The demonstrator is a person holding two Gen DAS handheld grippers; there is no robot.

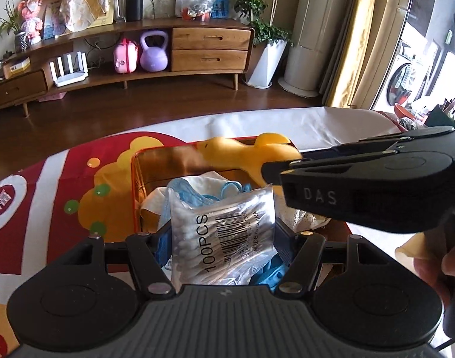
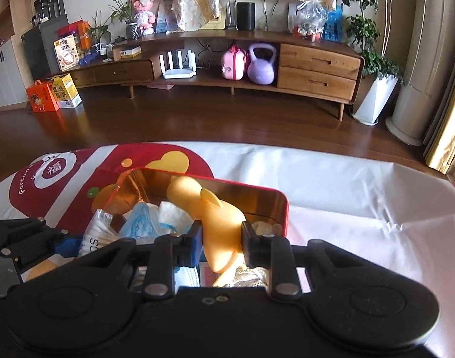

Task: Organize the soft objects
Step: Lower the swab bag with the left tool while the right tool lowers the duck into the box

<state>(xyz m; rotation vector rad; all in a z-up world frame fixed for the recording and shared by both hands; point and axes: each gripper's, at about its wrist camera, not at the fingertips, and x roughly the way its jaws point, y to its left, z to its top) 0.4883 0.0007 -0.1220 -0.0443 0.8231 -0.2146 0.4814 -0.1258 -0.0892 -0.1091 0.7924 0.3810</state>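
Room: living room with a dark wood floor and a long wooden TV cabinet (image 1: 209, 47); I work at a table under a white and red printed cloth (image 1: 48, 179).
Left wrist view: my left gripper (image 1: 221, 238) has its jaws spread wide on a clear bag of cotton swabs (image 1: 224, 238), pads against both edges, over the red tin box (image 1: 136, 179). Blue masks (image 1: 197, 191) and white tissue lie in the box beneath.
Left view, other tool: my right gripper (image 1: 275, 176) comes in from the right with the yellow rubber toy (image 1: 248, 152).
Right wrist view: right gripper (image 2: 221, 238) is closed narrow on the toy's (image 2: 218, 226) body, head up over the box (image 2: 282, 208).
Look of the things: toy smooth, squashy, pinched where I hold it; bag crinkly and slack.
Doing it well: I judge both should go low into the box before release, bag flat, toy beside it, so nothing springs over the rim.
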